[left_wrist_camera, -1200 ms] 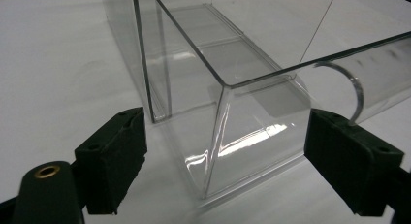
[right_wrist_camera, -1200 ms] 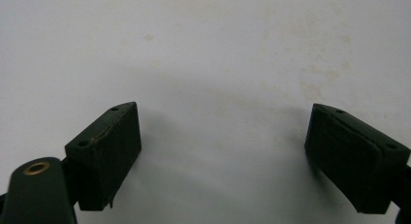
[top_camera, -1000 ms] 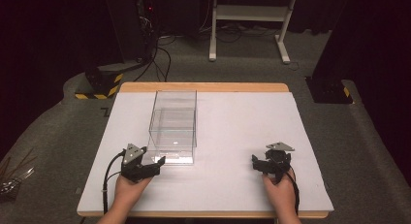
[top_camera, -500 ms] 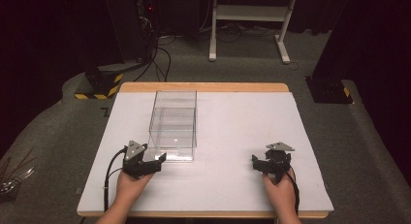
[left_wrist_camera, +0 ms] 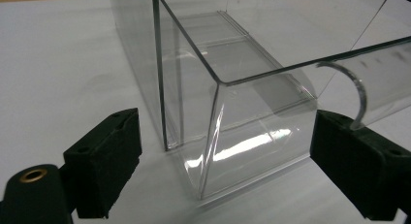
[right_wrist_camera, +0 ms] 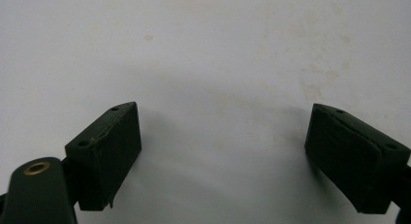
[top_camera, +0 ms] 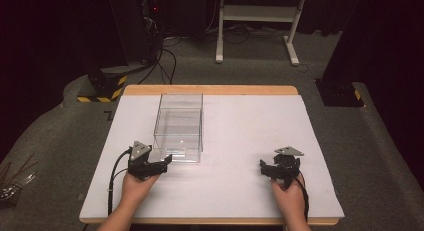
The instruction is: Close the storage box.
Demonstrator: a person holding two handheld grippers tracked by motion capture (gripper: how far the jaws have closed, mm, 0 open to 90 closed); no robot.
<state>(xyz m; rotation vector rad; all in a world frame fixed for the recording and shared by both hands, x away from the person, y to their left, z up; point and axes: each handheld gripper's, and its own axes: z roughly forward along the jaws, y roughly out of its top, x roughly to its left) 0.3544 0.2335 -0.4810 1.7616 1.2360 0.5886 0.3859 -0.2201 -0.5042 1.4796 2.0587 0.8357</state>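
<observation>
A clear plastic box [top_camera: 179, 127] stands left of centre on a white table [top_camera: 240, 136]. The left gripper [top_camera: 159, 166], jaws wide apart, sits at the box's near left corner. The right gripper [top_camera: 268, 170], also spread, rests near right, well apart.

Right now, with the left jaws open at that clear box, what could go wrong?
The left gripper faces a corner of the empty clear box, so closing there could slip off or twist it. The box looks light and might slide on the smooth white table if nudged.
</observation>
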